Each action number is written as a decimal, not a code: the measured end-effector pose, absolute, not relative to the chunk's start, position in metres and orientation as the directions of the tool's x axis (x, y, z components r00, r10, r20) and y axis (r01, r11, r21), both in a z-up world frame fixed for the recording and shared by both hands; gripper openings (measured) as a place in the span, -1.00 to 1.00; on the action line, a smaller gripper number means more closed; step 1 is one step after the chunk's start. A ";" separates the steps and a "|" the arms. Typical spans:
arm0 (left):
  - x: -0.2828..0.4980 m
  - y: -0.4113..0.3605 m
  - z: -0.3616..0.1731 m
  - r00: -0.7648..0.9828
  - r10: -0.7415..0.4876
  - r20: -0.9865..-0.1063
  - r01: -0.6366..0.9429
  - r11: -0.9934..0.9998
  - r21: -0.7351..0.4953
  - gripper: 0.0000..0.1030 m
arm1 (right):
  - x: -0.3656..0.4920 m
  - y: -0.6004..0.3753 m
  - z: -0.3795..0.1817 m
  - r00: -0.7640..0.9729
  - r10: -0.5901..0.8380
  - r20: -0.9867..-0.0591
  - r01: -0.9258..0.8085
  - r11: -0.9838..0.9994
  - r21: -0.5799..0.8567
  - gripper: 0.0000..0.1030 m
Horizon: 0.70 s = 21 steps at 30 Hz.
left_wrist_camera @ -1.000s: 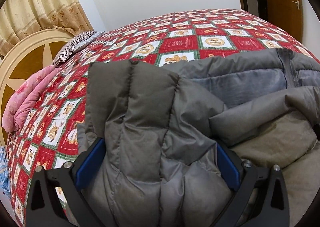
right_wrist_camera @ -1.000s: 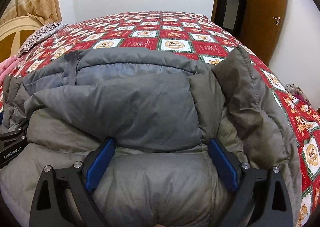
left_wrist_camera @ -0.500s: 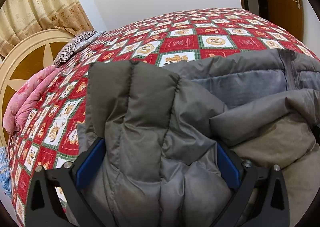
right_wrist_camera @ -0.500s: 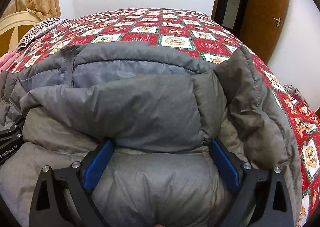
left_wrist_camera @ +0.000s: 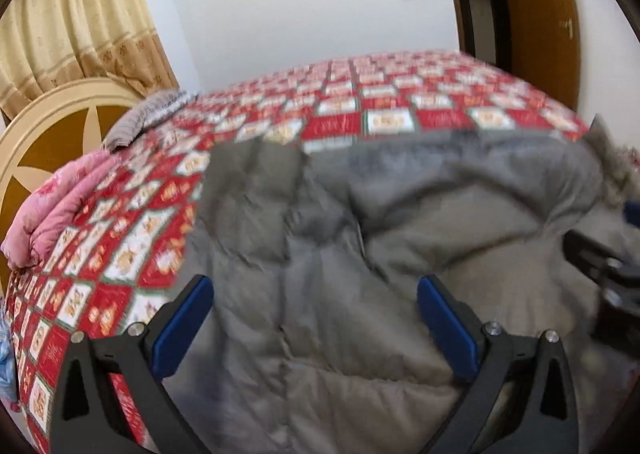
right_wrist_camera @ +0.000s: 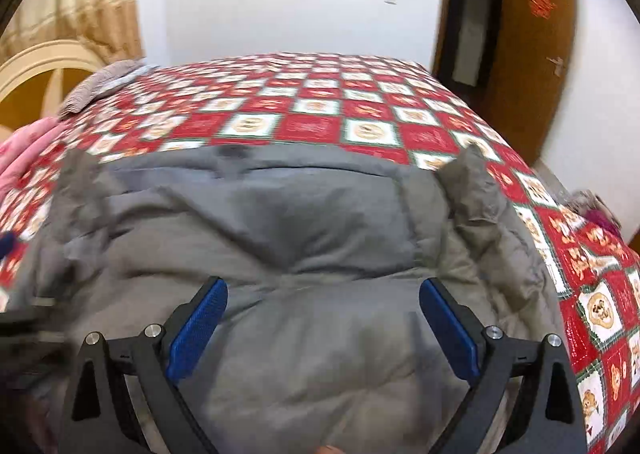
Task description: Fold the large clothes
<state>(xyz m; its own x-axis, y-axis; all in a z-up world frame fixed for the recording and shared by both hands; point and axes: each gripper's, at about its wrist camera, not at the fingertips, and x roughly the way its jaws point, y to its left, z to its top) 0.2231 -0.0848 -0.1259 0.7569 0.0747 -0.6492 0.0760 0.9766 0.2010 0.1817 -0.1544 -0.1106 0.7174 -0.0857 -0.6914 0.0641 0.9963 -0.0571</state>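
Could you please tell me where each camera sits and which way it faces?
Left wrist: behind the open left gripper, facing across the puffy grey quilted jacket toward the headboard side; the right gripper shows at the edge.
Right wrist: behind the open right gripper, facing the jacket's middle and the brown door.
Shared: jacket, red patchwork bedspread.

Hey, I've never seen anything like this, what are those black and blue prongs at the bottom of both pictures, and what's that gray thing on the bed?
Those prongs are two-finger grippers that a person holds, one in each hand. A fisheye camera on each looks forward along its fingers, so one picture comes from the left gripper and the other from the right gripper. The blue parts are the finger pads. The gray thing is a puffy quilted jacket, partly folded, lying on a bed with a red patterned bedspread. A pink blanket lies at the bed's edge. Both grippers are open above the jacket, holding nothing.
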 end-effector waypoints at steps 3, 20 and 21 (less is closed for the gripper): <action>0.231 -0.080 -0.142 0.741 0.074 -0.667 0.062 0.982 0.178 1.00 | 0.174 -0.138 -0.121 0.706 -0.063 -0.706 0.012 0.997 -0.078 0.88; 0.217 -0.068 -0.137 0.727 0.062 -0.684 0.047 0.989 0.140 1.00 | 0.186 -0.134 -0.164 0.652 -0.104 -0.751 -0.007 0.990 -0.143 0.95; 0.208 -0.063 -0.132 0.739 0.069 -0.670 0.038 0.989 0.143 1.00 | 0.186 -0.134 -0.163 0.651 -0.102 -0.752 -0.008 0.990 -0.141 0.95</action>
<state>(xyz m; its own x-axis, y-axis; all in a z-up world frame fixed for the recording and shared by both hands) 0.2079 -0.0633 -0.1323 0.7389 0.0688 -0.6703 0.0375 0.9890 0.1429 0.1861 -0.1342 -0.1635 0.6514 -0.1018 -0.7519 -0.0079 0.9900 -0.1408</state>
